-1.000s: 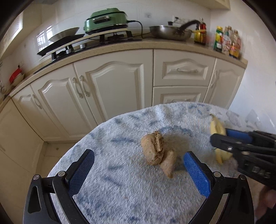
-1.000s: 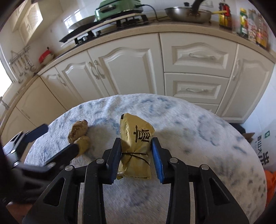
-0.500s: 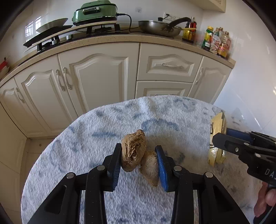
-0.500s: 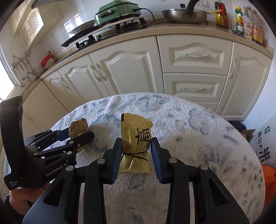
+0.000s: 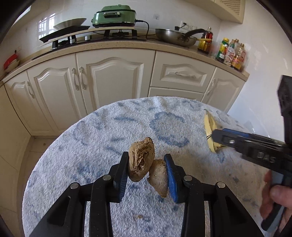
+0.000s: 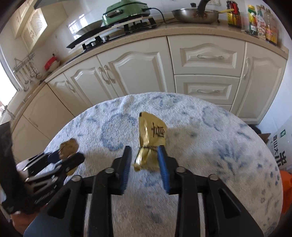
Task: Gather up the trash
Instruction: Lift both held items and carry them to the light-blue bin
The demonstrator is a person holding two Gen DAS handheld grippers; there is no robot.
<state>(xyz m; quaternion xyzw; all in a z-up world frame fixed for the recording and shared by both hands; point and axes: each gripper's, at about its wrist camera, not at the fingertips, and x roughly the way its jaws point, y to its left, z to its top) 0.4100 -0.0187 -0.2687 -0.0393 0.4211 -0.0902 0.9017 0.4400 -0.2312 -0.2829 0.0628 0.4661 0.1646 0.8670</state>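
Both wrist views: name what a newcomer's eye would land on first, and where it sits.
The brown lump stands out first, clamped between the left gripper pads over the blue-patterned cloth. Next comes the gold wrapper between the right gripper fingers, whose jaws are opening; it touches the right pad and stands clear of the left one. Behind, a green cooker sits on the stove.

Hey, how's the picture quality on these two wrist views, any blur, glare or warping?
Left wrist view: sharp on the brown lump, though the right tool and bottles smear; fisheye bends the counter. Right wrist view: softer overall, the gold wrapper and left tool blurred; bright sunlight casts hard shadows on the tablecloth.
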